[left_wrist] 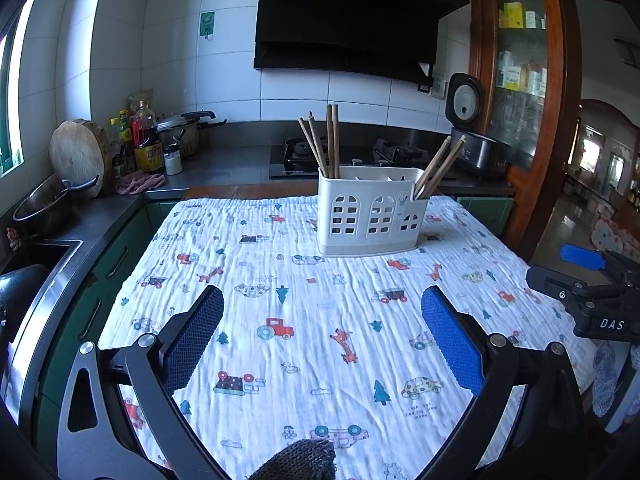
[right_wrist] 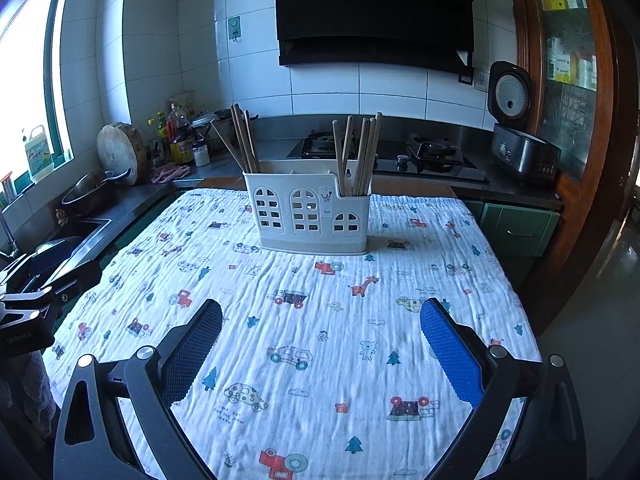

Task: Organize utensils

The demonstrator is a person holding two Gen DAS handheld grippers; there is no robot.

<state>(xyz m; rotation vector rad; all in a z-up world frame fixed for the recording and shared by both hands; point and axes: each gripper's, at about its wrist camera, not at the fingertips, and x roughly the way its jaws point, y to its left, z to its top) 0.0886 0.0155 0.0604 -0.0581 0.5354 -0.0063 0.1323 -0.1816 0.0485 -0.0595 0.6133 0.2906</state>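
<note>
The left gripper (left_wrist: 322, 334) and right gripper (right_wrist: 320, 344) are hovering low over the printed cloth (left_wrist: 304, 360), jaws spread wide and holding nothing. At twelve o'clock, the white utensil holder (right_wrist: 306, 214) is standing upright, chopsticks (right_wrist: 358, 156) leaning in its end compartments.

Crinkled cloth (left_wrist: 304, 344), matt plastic caddy (left_wrist: 370, 216), wooden chopsticks (left_wrist: 332, 140)
</note>
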